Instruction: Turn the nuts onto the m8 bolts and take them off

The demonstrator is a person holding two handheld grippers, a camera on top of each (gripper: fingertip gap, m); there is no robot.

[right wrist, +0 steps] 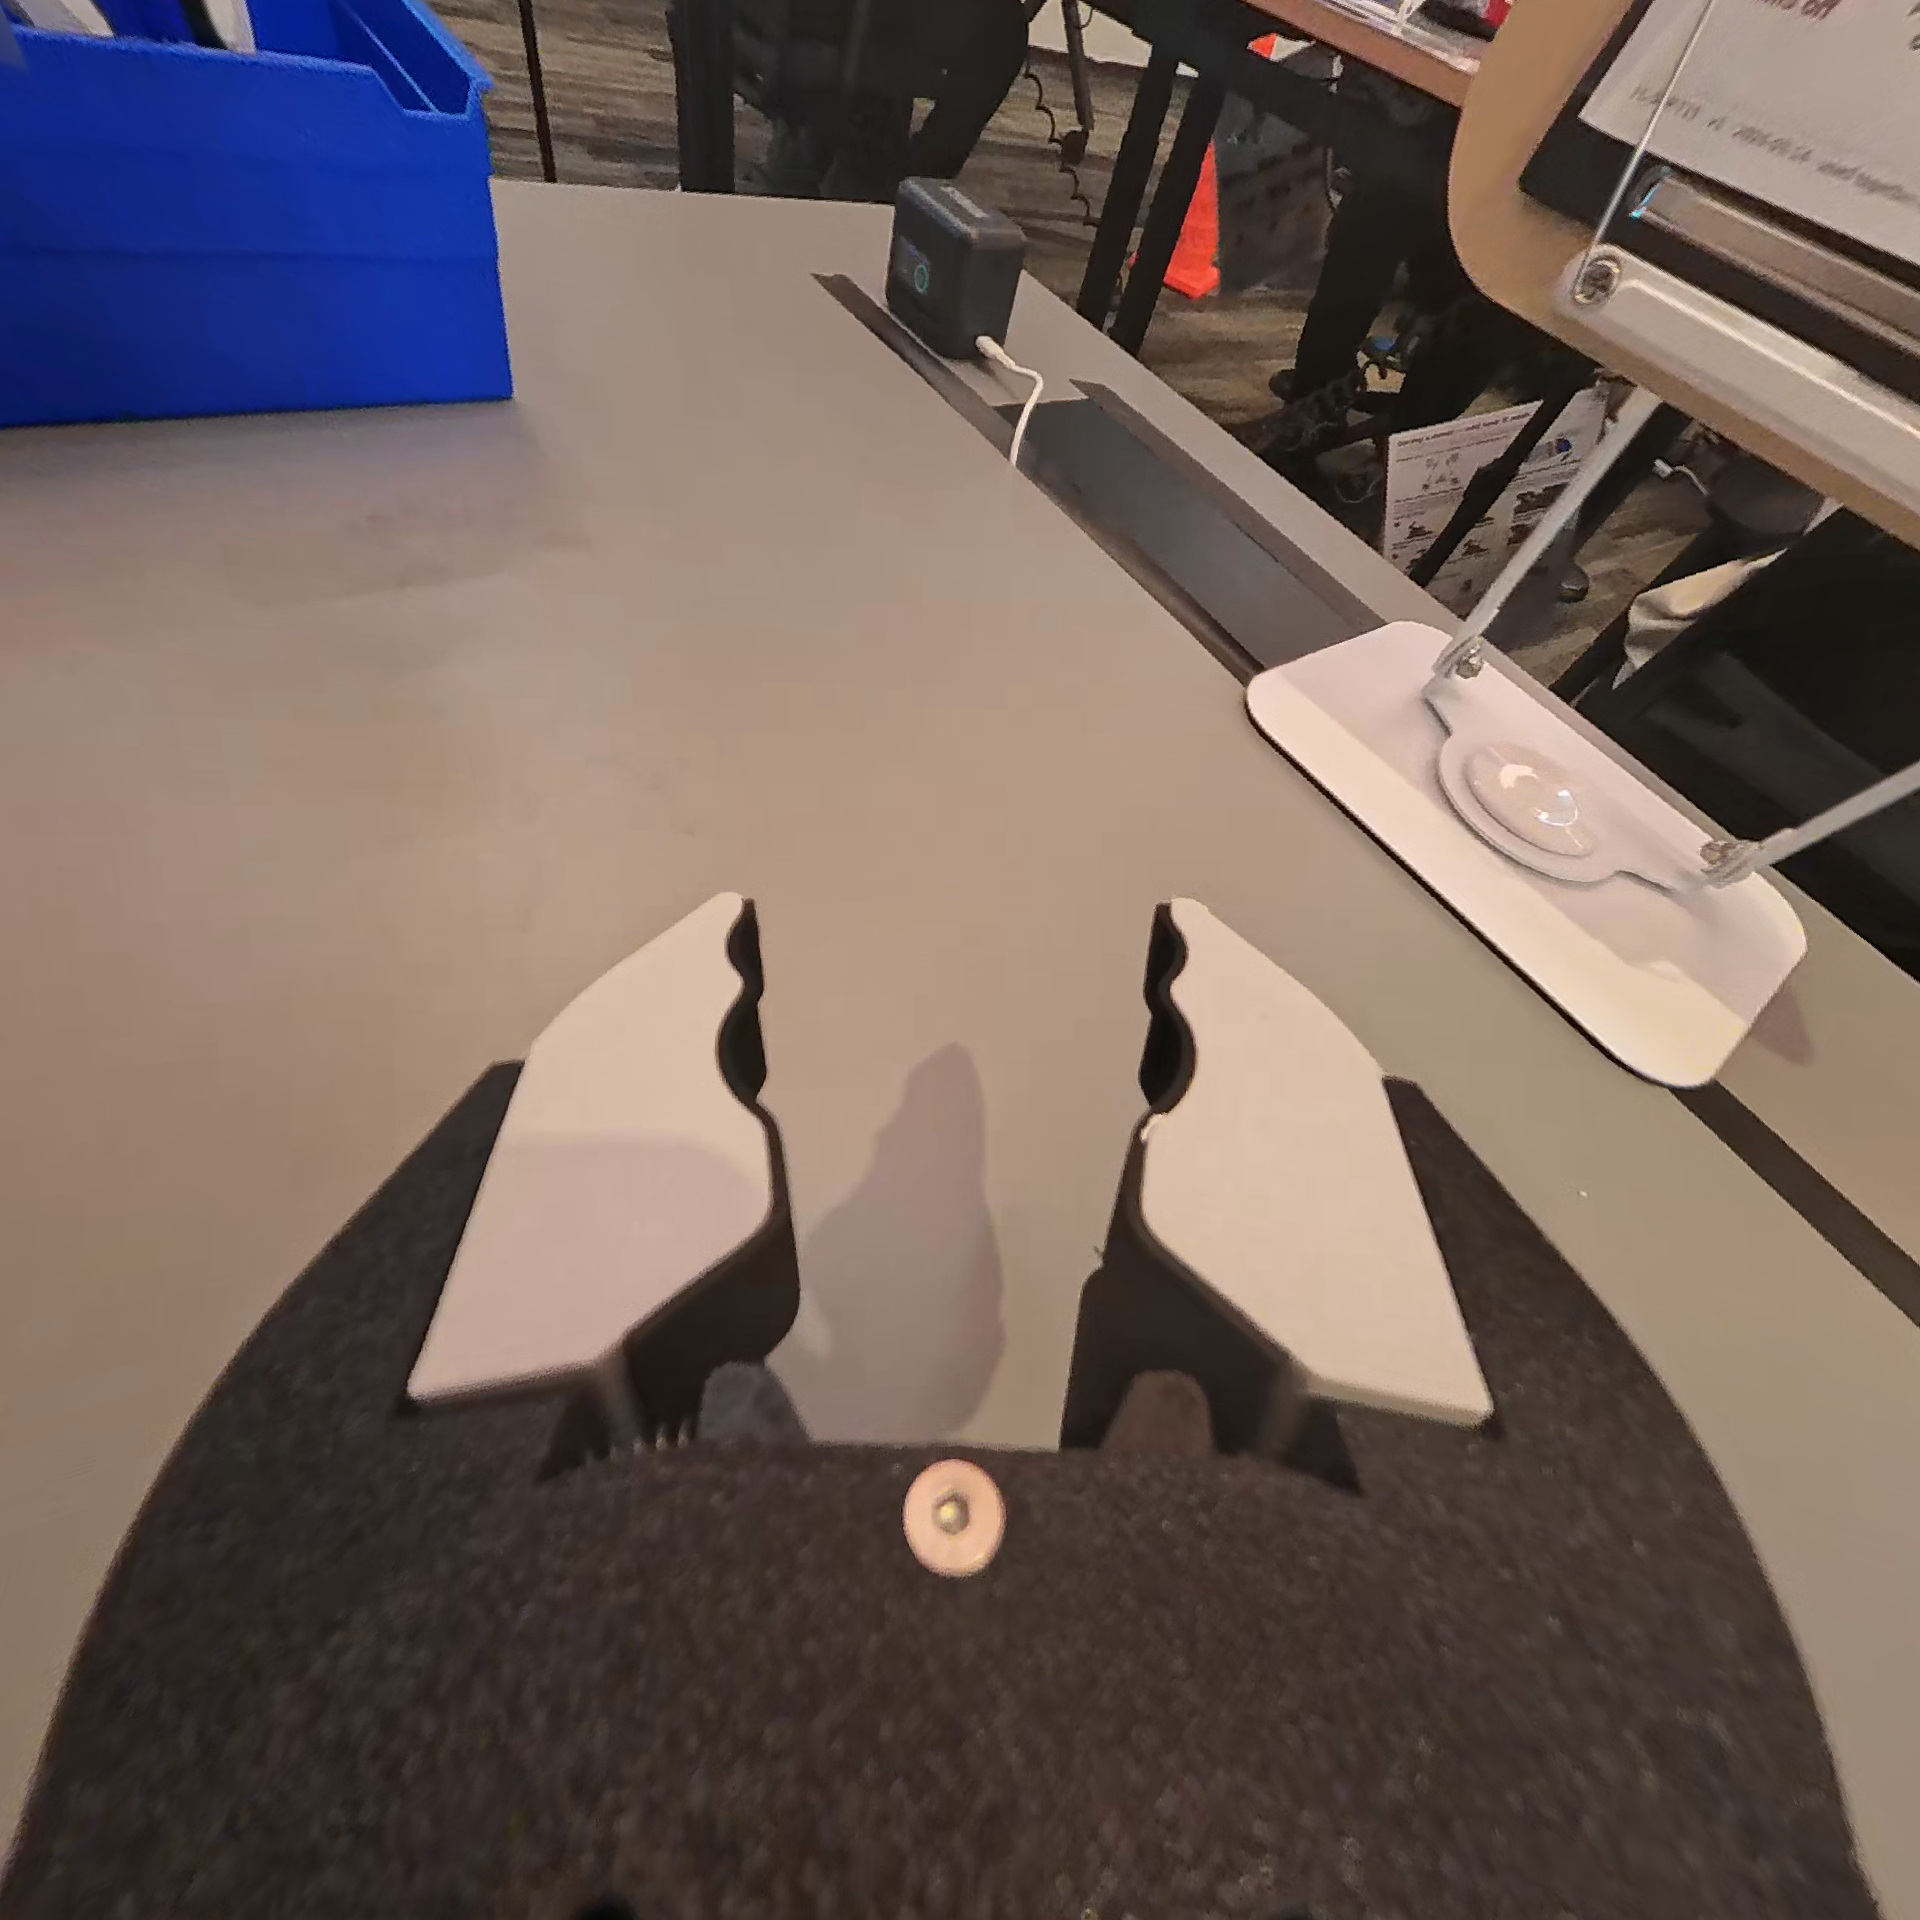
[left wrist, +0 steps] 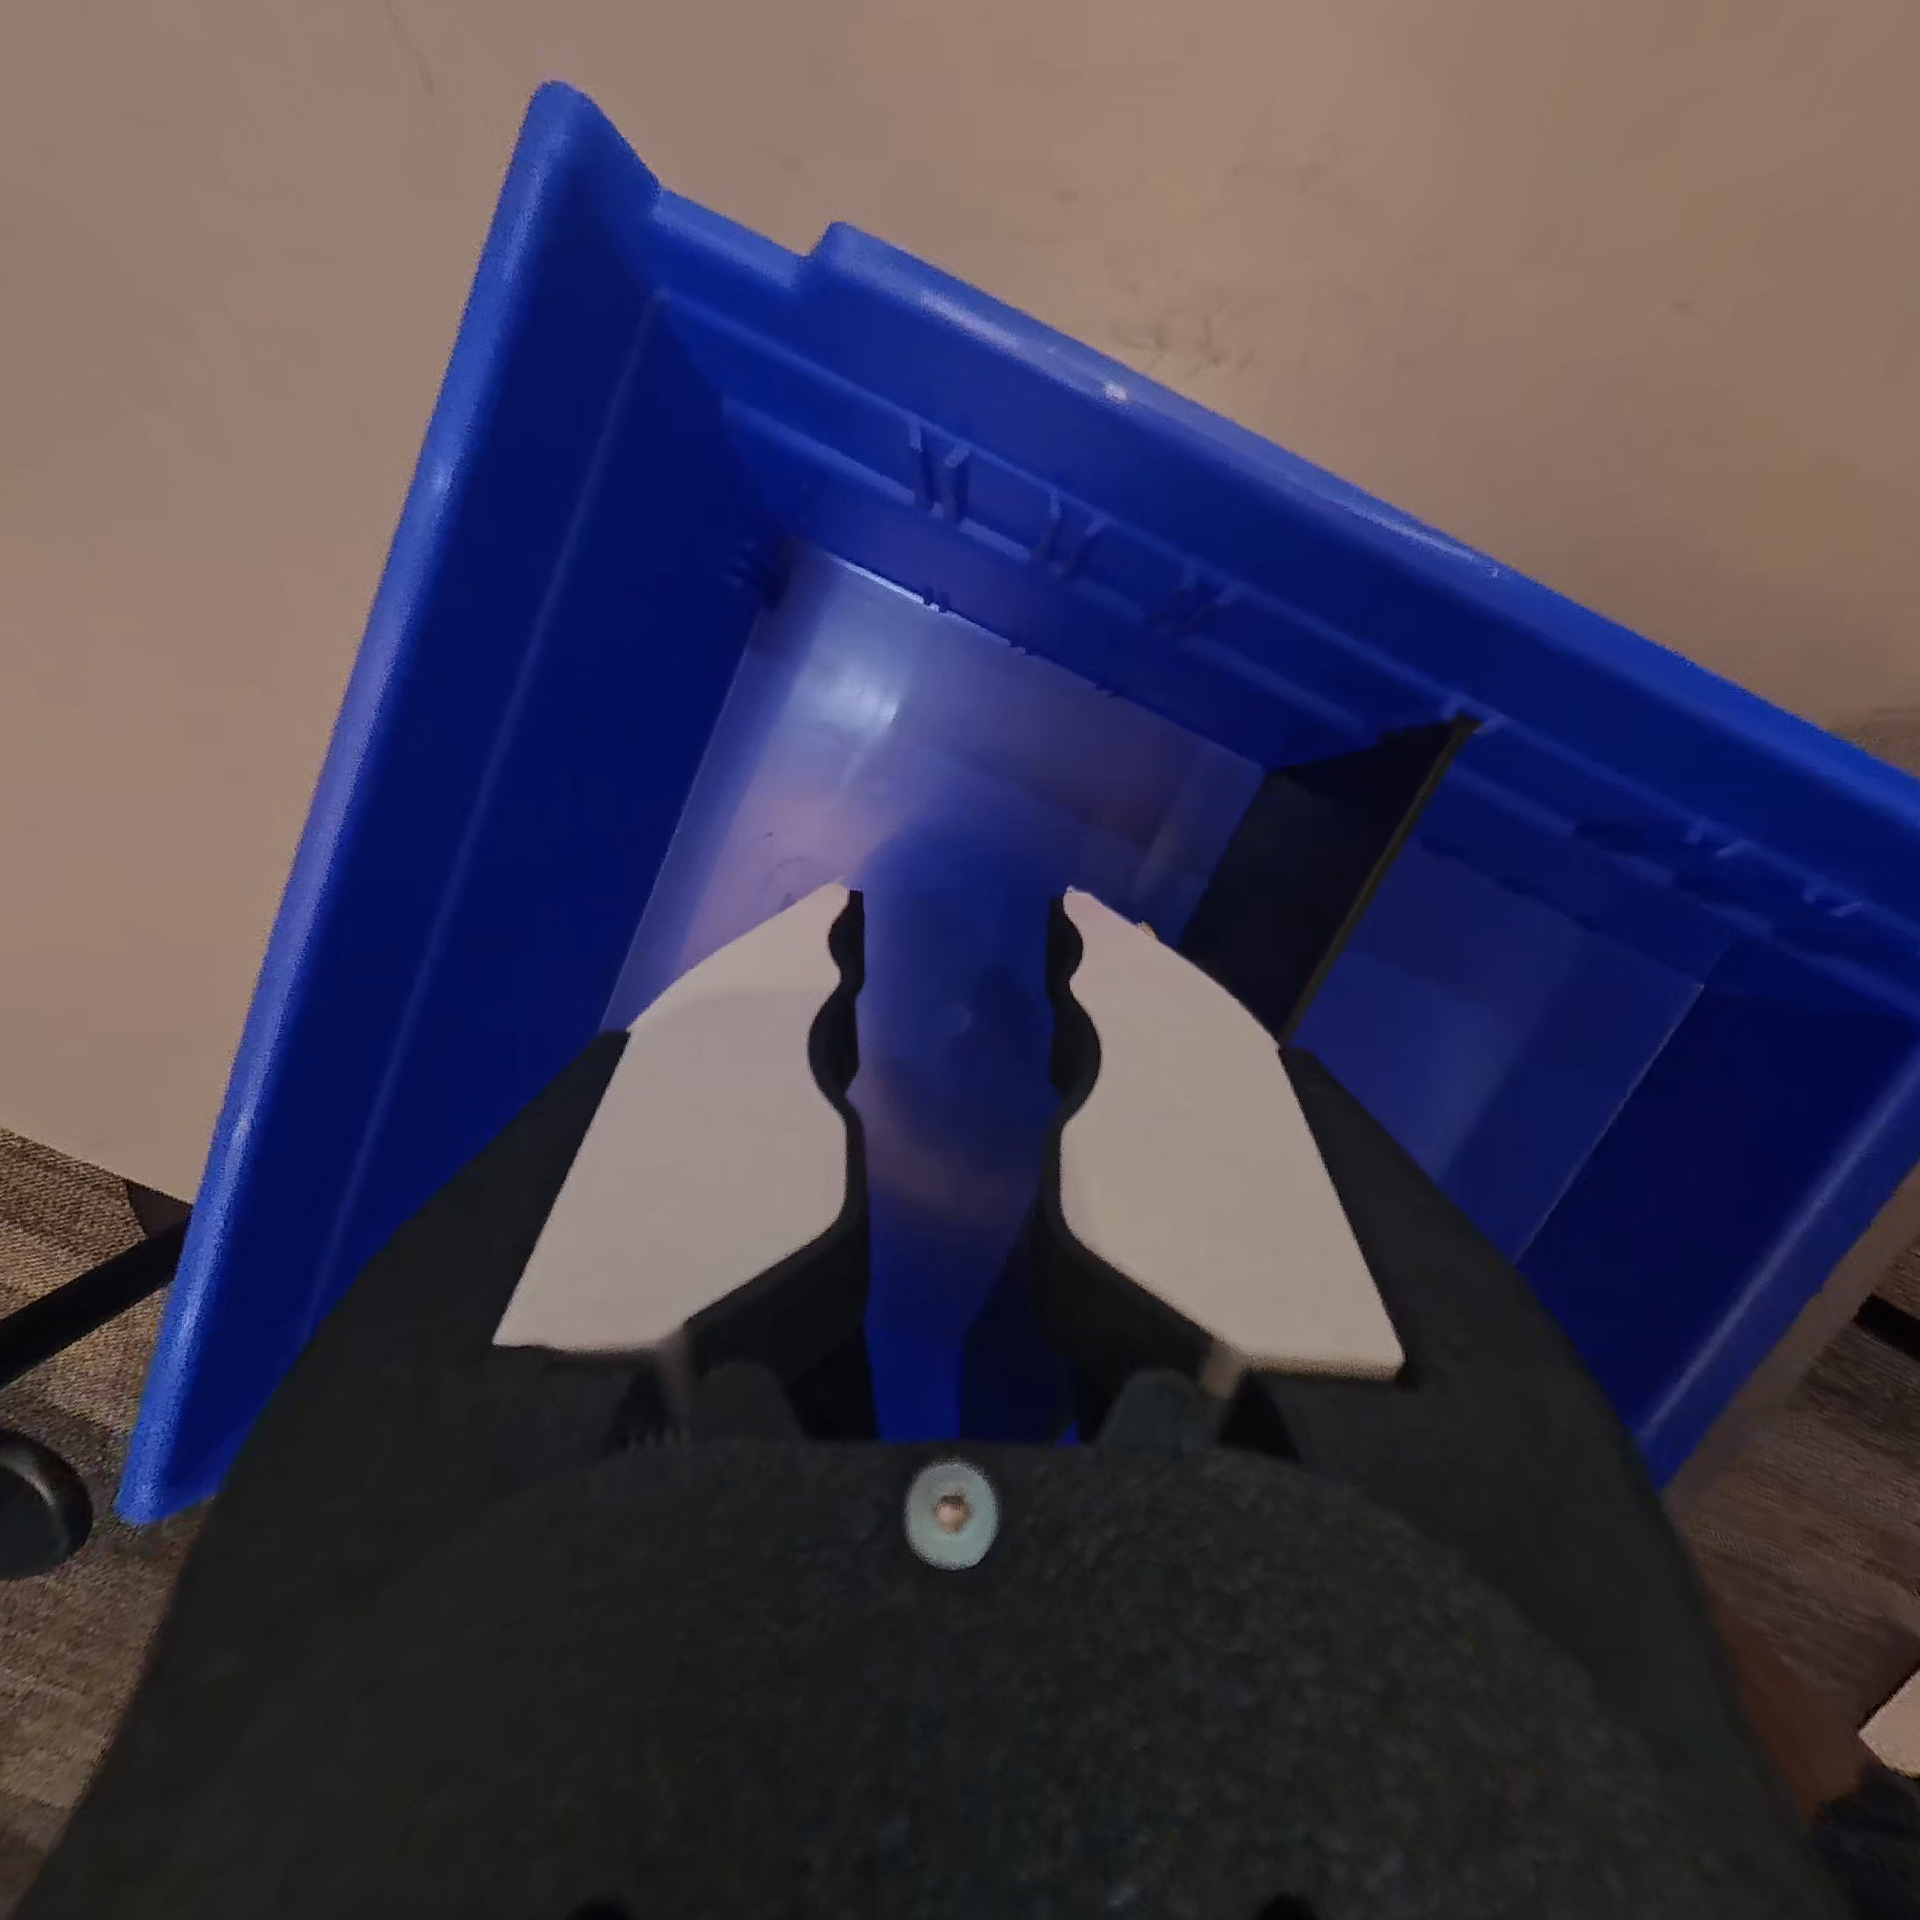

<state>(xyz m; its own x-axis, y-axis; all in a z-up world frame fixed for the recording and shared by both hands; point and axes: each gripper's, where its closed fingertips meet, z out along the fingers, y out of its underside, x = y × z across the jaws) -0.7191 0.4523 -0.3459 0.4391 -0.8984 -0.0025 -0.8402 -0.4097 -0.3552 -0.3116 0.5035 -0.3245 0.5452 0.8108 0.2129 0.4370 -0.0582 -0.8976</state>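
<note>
No nuts or bolts show in either view. In the left wrist view my left gripper (left wrist: 956, 904) is open and empty, pointing down into a blue plastic bin (left wrist: 540, 644). The compartment under the fingers looks bare; a black divider (left wrist: 1371, 883) splits it from another compartment on the right. In the right wrist view my right gripper (right wrist: 956, 909) is open and empty, held over the grey table (right wrist: 623, 675). The blue bin (right wrist: 239, 239) stands at the far left of that view, well away from the right gripper.
A dark charger block (right wrist: 951, 270) with a white cable sits by a cable slot at the table's far edge. A white stand base (right wrist: 1527, 842) with metal rods holds a sign board at the right. Chairs and an orange cone lie beyond the table. The left gripper's tips are roughly 40 cm from the right gripper's.
</note>
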